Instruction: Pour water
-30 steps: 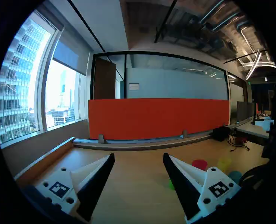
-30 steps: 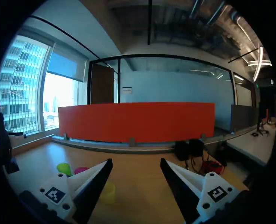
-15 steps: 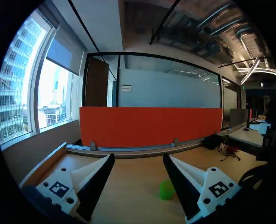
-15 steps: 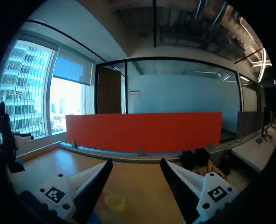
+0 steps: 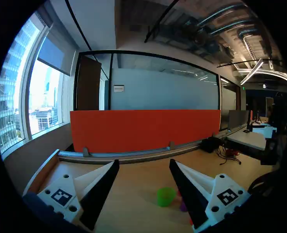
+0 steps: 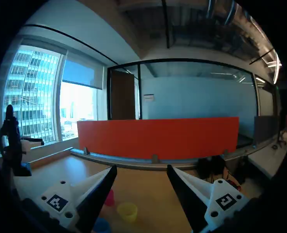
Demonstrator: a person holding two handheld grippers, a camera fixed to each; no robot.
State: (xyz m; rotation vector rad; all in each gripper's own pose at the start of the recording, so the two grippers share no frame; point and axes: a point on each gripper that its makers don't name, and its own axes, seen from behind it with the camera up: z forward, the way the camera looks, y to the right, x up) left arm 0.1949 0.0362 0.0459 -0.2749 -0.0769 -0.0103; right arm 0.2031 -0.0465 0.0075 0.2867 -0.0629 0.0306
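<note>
**While my fingers are released, both sides**

Left gripper spread, empty; green cup upright on the bench, just beside my right-hand finger. Right gripper spread, empty; yellow cup and pink cup near its left finger.

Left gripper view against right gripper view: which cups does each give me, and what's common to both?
Left gripper view: a green cup stands on the wooden desk between the fingers of the open left gripper, with a purple item mostly hidden by a finger. Right gripper view: a yellow cup, a pink cup and a blue cup at the bottom edge, ahead of the open right gripper; the left gripper sits far left. Shared: the wooden desk, the orange partition and the windows.
</note>
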